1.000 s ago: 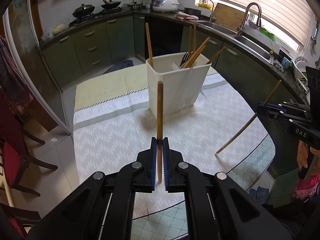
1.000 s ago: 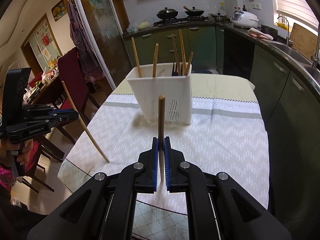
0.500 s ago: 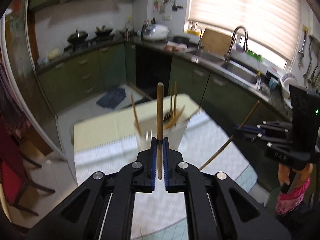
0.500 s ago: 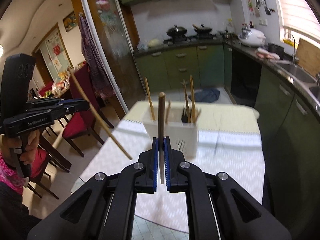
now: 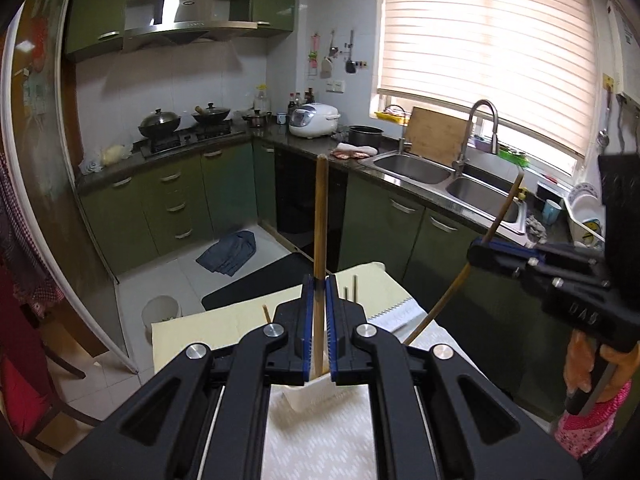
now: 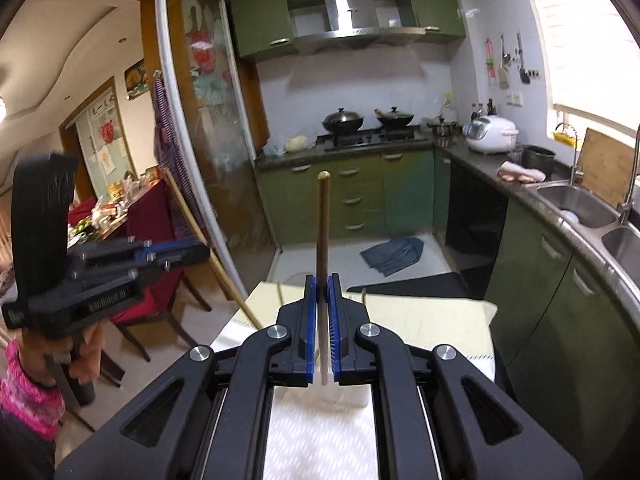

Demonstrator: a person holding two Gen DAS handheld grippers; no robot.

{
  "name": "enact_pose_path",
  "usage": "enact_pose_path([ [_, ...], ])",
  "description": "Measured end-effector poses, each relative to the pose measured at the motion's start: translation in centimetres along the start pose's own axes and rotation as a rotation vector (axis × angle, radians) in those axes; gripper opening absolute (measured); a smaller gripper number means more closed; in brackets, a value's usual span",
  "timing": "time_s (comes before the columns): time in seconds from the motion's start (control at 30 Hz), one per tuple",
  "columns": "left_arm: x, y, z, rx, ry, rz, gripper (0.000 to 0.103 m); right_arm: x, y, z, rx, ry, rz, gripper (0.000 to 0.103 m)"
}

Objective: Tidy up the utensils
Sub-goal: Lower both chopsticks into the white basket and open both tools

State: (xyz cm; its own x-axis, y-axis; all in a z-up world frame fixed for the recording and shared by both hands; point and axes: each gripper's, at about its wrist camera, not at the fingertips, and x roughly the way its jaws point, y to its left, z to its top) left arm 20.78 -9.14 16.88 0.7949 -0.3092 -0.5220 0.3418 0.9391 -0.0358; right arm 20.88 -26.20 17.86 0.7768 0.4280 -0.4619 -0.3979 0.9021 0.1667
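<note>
My left gripper [image 5: 319, 284] is shut on a wooden chopstick [image 5: 321, 216] that stands upright between the blue pads. My right gripper [image 6: 322, 284] is shut on another wooden chopstick [image 6: 323, 224], also upright. Each gripper shows in the other's view: the right one [image 5: 486, 250] with its slanted chopstick [image 5: 460, 276], the left one [image 6: 192, 250] with its chopstick [image 6: 212, 260]. The white utensil holder [image 5: 312, 394] is mostly hidden behind my left fingers; only its lower wall and a few chopstick tips [image 5: 265, 314] show. It also shows in the right wrist view [image 6: 348, 398].
The table with a white patterned cloth [image 5: 320, 440] and yellow cloth [image 5: 224, 328] lies below. Green cabinets [image 5: 176, 204], a sink [image 5: 412, 168] and counter run along the right. Red chairs [image 6: 156, 276] stand to the left of the table.
Both grippers have risen and tilted up with their chopsticks. The utensil holder has dropped from the middle of each view to behind the fingers.
</note>
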Motion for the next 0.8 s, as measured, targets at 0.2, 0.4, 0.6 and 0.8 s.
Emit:
enact_pose_path([
  [0.2,3.0,1.5,-0.4,-0.022,-0.011,-0.011,0.006,3.7,-0.8,2.2,-0.003,-0.001,-0.053,0.007],
  [0.4,6.2,2.0,-3.1,-0.03,0.052,-0.035,0.006,8.9,-2.1,0.8,0.014,0.077,-0.058,0.007],
  [0.6,9.0,2.4,-6.8,-0.045,0.128,-0.029,0.006,14.1,-2.2,-3.4,0.003,0.193,-0.076,0.007],
  [0.8,10.3,2.9,-9.4,-0.056,0.175,-0.018,0.006,17.2,-2.6,-6.8,0.004,0.268,-0.094,0.007],
])
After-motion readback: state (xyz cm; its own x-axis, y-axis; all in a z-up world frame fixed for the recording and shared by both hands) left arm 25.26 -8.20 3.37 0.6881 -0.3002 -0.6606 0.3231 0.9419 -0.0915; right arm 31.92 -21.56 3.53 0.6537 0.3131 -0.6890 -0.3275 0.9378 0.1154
